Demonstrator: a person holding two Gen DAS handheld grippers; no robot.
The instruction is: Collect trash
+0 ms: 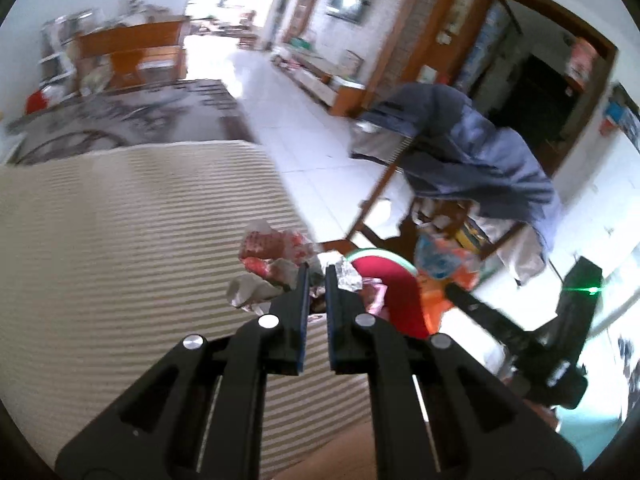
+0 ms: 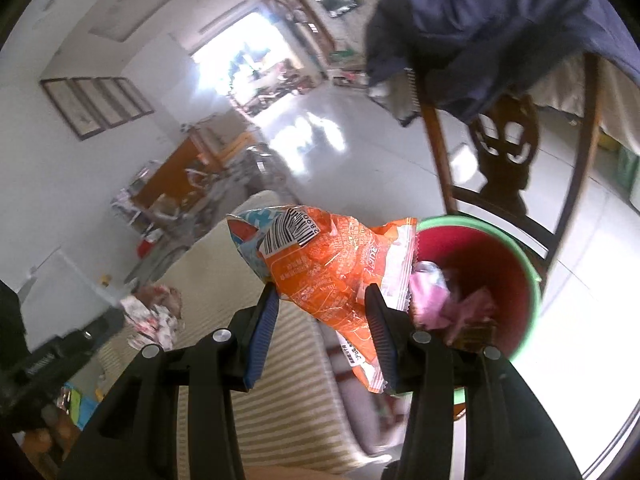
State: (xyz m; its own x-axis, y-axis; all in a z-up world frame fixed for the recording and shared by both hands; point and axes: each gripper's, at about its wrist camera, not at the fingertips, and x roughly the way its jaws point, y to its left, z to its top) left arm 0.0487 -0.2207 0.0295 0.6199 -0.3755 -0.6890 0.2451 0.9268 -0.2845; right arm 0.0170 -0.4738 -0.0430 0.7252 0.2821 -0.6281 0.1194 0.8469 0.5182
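Note:
My left gripper [image 1: 317,276] is shut on a crumpled red, white and silver wrapper [image 1: 276,264], held above a striped beige surface. My right gripper [image 2: 322,296] is shut on an orange and blue snack bag [image 2: 320,264], its pads pressing the bag's lower half. Just to the right of the bag stands a red bin with a green rim [image 2: 532,276], with pink trash [image 2: 432,300] inside. In the left wrist view the bin [image 1: 400,296] sits just beyond my fingertips, and the orange bag [image 1: 444,268] hangs behind it. The left gripper's wrapper [image 2: 154,312] shows at the left of the right wrist view.
A wooden chair [image 2: 504,160] draped with a blue garment [image 1: 460,148] stands right behind the bin. The striped beige surface [image 1: 140,232] fills the left foreground. Beyond it lie a white tiled floor [image 1: 296,128] and a wooden cabinet [image 1: 132,52].

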